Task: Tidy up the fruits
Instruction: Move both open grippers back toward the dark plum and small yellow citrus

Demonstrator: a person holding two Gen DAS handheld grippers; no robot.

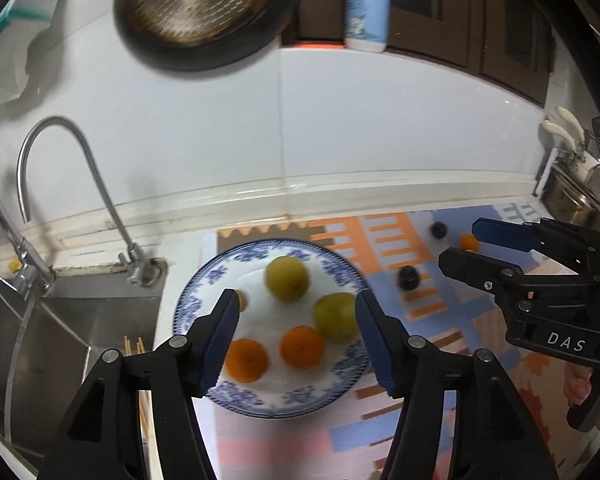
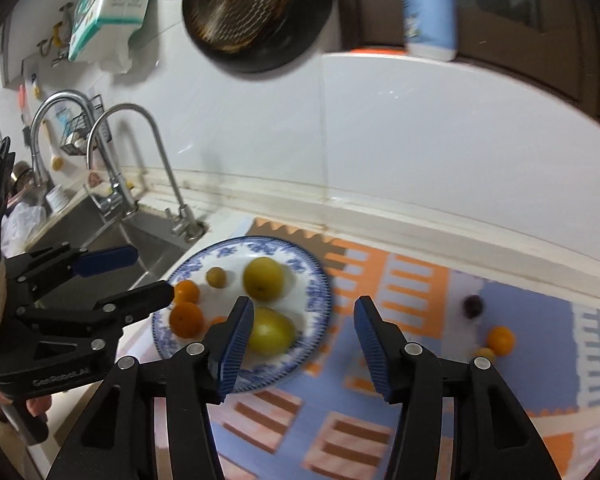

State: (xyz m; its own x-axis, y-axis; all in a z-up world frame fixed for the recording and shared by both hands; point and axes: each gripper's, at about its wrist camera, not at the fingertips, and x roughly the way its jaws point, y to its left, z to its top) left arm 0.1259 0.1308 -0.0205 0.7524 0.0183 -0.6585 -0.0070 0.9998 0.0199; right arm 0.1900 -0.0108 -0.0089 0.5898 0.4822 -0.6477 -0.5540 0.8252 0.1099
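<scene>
Left wrist view: left tongs (image 1: 296,336) parted, empty, above plate (image 1: 204,280).

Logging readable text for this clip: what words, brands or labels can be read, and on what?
"DAS" in white, on the black body of the right gripper, seen from the left wrist.
"GenRobot_AI" (slightly blurred), on the body of the left gripper, seen from the right wrist.
White and blue bottle on the ledge: label print too blurred to read.
Teal and white packet up on the wall: print too blurred to read.
</scene>
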